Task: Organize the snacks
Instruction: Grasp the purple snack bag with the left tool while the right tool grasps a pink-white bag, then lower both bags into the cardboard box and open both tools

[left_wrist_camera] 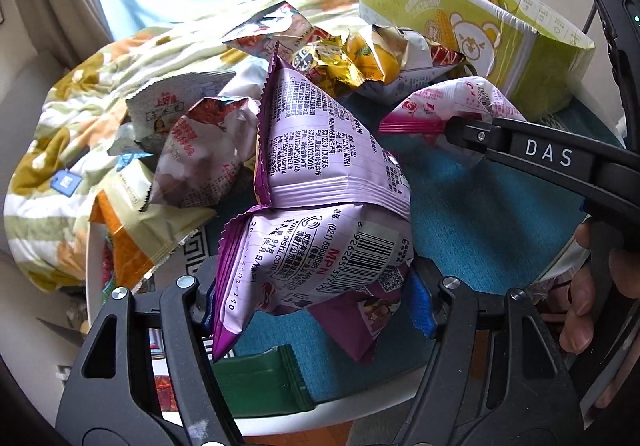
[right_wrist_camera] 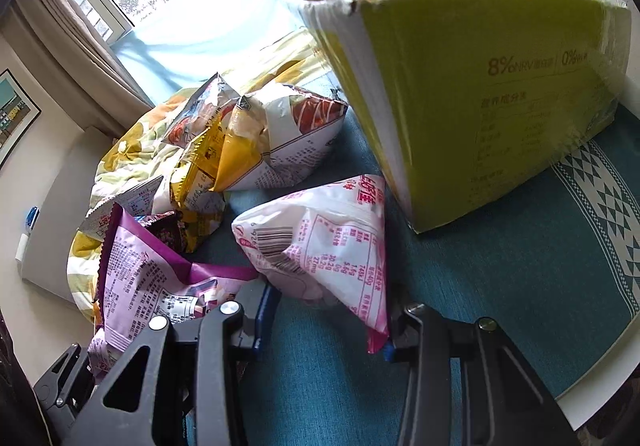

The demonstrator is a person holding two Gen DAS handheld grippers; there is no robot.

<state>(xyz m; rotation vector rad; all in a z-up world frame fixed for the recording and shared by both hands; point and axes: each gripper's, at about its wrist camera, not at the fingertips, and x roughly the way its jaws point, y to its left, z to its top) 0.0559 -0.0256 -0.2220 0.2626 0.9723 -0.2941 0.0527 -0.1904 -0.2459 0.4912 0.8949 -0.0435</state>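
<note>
Left tool [left_wrist_camera: 316,302] clamps purple snack bag [left_wrist_camera: 320,182]; right tool [right_wrist_camera: 324,322] grips pink bag [right_wrist_camera: 320,242]. Green box [right_wrist_camera: 480,106] just beyond, snack pile [right_wrist_camera: 248,134] w/ quilt [left_wrist_camera: 60,126] left.

A purple snack bag [left_wrist_camera: 320,182] stands tilted, barcode side up, beside a pink-and-white bag [right_wrist_camera: 320,246]. Behind them lies a heap of yellow and white bags [right_wrist_camera: 248,142]; the green box [right_wrist_camera: 480,94] seemingly holds more.

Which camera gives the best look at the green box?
The right wrist view: the green box fills the upper right, showing its near wall with printed nutrition text and the open top edge with packets inside. The left wrist view shows the box smaller, at the upper right behind the snack pile, with a bear picture on its side.
</note>
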